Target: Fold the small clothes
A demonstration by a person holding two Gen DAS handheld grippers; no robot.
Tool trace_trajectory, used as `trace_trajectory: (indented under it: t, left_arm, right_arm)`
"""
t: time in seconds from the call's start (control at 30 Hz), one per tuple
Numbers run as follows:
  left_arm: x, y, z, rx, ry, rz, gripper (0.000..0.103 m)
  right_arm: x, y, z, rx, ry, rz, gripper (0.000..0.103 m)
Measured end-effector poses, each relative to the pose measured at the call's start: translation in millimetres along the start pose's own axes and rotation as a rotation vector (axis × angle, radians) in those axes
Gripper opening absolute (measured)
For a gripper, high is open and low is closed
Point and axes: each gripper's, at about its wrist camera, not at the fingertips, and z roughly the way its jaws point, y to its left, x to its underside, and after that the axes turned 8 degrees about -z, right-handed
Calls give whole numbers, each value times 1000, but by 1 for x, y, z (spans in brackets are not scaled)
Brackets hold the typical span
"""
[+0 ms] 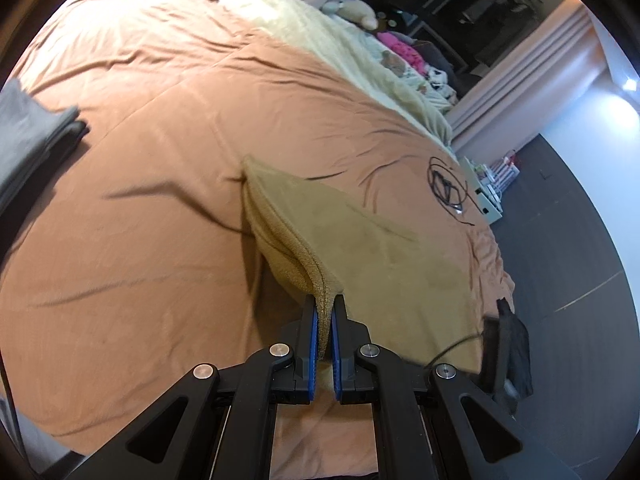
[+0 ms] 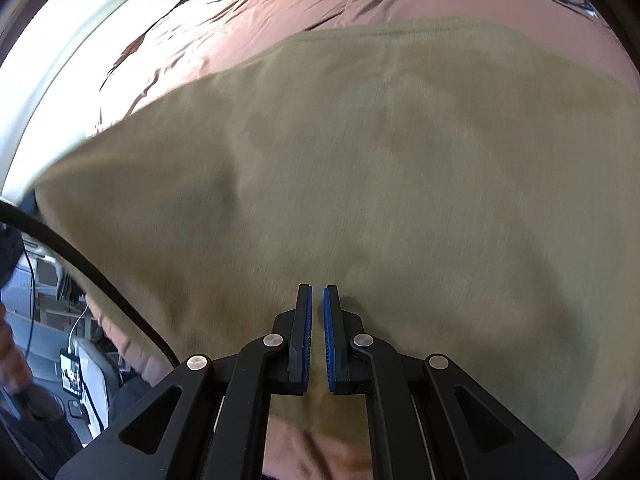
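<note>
Tan garment (image 1: pixel 360 240) mid-fold on bedspread (image 1: pixel 140 200): ribbed edge pinched in left gripper (image 1: pixel 325 300); right gripper (image 2: pixel 316 292) closed, apparently empty. Next, carry edge across, release.

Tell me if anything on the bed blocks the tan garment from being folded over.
Nothing visible does. The left claw grips the tan garment by its ribbed edge; the bedspread beside it lies bare. The folded grey clothes sit far aside.

Orange-brown bedspread (image 1: pixel 160 128) covers bed, creased throughout. Cream blanket (image 1: pixel 320 40) along far edge. Grey folded pile (image 1: pixel 28 132) at left edge. Black coiled cable (image 1: pixel 446 186) on bedspread, right side. Stuffed toy (image 1: pixel 354 10) and pink fabric (image 1: pixel 400 46) heaped beyond blanket. Dark floor (image 1: pixel 560 240) at right.
</note>
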Motion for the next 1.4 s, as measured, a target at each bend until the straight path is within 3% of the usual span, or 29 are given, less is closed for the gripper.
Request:
trace_trajectory:
  t: [0.33, 0.6, 0.67, 0.77, 0.8, 0.83, 1.1, 1.4]
  left_arm:
    - [-15, -55, 8, 40, 12, 91, 5]
    - [-11, -110, 15, 67, 30, 183, 6]
    - [-9, -127, 18, 77, 36, 211, 6]
    - [-4, -151, 25, 89, 49, 250, 6]
    - [-2, -158, 28, 93, 54, 263, 6]
    - [0, -168, 32, 96, 61, 278, 6]
    - [28, -229, 65, 125, 129, 377, 6]
    - [82, -285, 122, 157, 254, 474, 6]
  right_arm:
    - [30, 9, -7, -15, -9, 36, 3]
    - [41, -19, -61, -11, -110, 87, 3]
    - [44, -27, -73, -2, -122, 93, 6]
    - [49, -39, -94, 13, -158, 97, 34]
    - [52, -44, -104, 21, -178, 100, 47]
    - [54, -50, -111, 26, -197, 106, 51]
    - [88, -71, -147, 48, -268, 153, 51]
    - [139, -102, -178, 47, -304, 226, 51]
